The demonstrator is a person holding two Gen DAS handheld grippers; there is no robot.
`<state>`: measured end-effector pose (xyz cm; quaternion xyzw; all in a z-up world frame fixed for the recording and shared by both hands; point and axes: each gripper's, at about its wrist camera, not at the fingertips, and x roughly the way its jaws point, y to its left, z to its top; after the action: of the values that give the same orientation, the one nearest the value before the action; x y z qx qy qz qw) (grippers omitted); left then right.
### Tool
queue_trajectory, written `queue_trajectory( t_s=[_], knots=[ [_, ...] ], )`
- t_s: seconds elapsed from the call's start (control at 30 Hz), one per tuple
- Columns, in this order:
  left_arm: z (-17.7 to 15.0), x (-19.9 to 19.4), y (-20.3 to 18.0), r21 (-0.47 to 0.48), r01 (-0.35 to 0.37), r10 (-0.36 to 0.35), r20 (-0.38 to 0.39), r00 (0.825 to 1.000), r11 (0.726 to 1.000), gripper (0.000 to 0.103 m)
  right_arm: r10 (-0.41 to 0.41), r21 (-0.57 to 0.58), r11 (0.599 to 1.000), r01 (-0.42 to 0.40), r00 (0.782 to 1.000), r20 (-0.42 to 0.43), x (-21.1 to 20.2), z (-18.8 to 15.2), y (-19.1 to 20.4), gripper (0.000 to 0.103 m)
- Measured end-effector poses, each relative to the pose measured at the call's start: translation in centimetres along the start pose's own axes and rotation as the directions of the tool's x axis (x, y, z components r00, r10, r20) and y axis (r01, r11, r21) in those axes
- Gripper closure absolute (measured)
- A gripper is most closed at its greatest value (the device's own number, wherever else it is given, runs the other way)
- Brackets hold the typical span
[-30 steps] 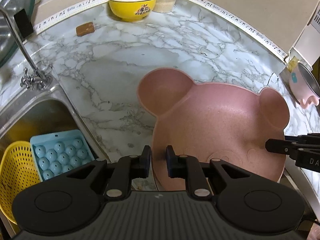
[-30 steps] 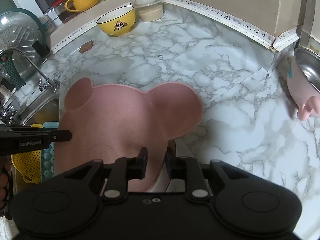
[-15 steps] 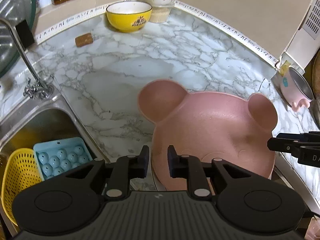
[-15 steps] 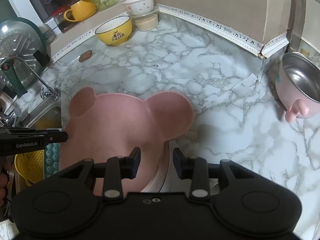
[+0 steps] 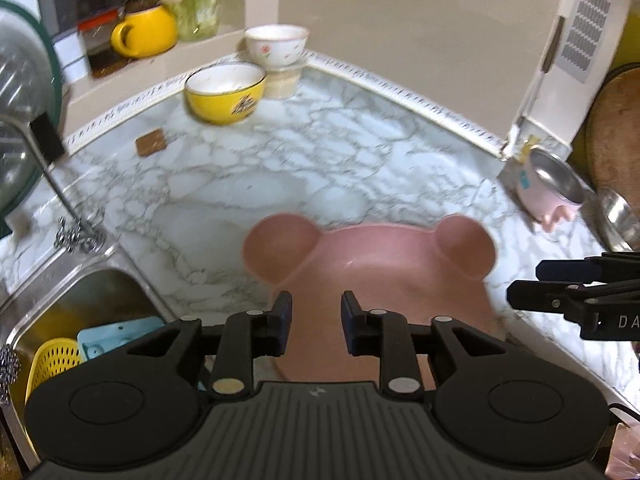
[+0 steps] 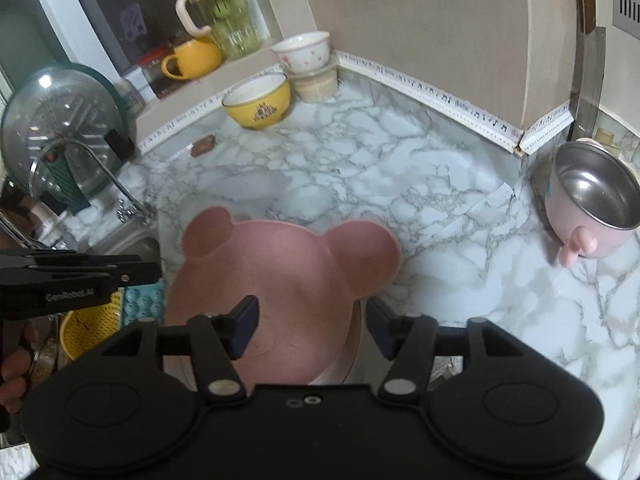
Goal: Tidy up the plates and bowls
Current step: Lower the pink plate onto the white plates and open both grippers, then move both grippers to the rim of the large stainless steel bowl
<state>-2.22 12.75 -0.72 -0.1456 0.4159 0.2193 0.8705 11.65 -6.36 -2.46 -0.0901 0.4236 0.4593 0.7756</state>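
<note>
Your left gripper (image 5: 312, 326) and right gripper (image 6: 312, 326) have just been opening and lifting; both now stand released above the pink bear plate (image 5: 384, 276), set on the desk's near edge. Next, reach for the far yellow bowl (image 5: 225, 93).

Both grippers point steeply downward, jaws just opened: the left gripper (image 5: 313, 326) narrowly parted, the right gripper (image 6: 311, 330) wider, nothing gripped

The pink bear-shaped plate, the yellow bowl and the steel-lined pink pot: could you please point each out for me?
pink bear-shaped plate (image 6: 296, 280): right wrist view, middle of its main well.
yellow bowl (image 5: 226, 102): left wrist view, its outer wall.
steel-lined pink pot (image 6: 592, 192): right wrist view, its steel inner wall.
</note>
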Motion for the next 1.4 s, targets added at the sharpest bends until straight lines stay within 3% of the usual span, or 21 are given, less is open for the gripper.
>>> queue_trajectory(
  t_s=[0.07,0.1,0.27,0.37,0.5,0.63,0.9,1.1,1.4],
  knots=[
    [0.2,-0.6,-0.8,0.011,0.006,-0.006,0.027,1.0,1.0,0.043,0.005,-0.003,1.0,-0.004,1.0,0.022,-0.9,0.0,0.0,0.035],
    [0.3,-1.0,-1.3,0.019,0.007,-0.008,0.048,0.999,1.0,0.038,0.006,-0.005,1.0,-0.006,0.999,0.031,-1.2,0.0,0.0,0.033],
    [0.9,-2.2,-3.9,0.078,0.017,-0.025,0.106,0.994,0.997,0.035,-0.001,-0.003,1.0,0.001,0.997,0.083,-3.2,-0.3,-0.5,0.016],
    [0.9,-2.7,-5.7,0.124,0.02,-0.039,0.149,0.988,0.992,0.025,-0.018,0.02,1.0,0.016,0.994,0.108,-4.3,-0.6,-1.1,0.003],
    [1.0,-2.7,-7.9,0.155,0.055,-0.084,0.182,0.98,0.986,0.024,-0.062,0.041,0.998,0.057,0.988,0.144,-5.7,-1.1,-2.2,0.0],
    [1.4,-2.4,-10.1,0.183,0.095,-0.128,0.182,0.975,0.979,0.024,-0.152,0.03,0.988,0.149,0.973,0.173,-6.8,-1.6,-3.3,0.0],
    [3.2,-0.7,-15.5,0.215,0.163,-0.197,0.151,0.969,0.963,0.024,-0.287,0.074,0.958,0.277,0.937,0.202,-9.7,-2.4,-7.5,0.0],
    [3.6,1.4,-19.0,0.238,0.208,-0.237,0.103,0.966,0.949,0.024,-0.342,0.155,0.936,0.315,0.918,0.199,-11.1,-3.5,-11.2,0.0],
    [4.9,3.9,-26.3,0.345,0.27,-0.308,0.06,0.949,0.899,0.024,-0.439,0.234,0.887,0.399,0.885,0.157,-12.7,-4.6,-16.9,0.001]
  ],
)
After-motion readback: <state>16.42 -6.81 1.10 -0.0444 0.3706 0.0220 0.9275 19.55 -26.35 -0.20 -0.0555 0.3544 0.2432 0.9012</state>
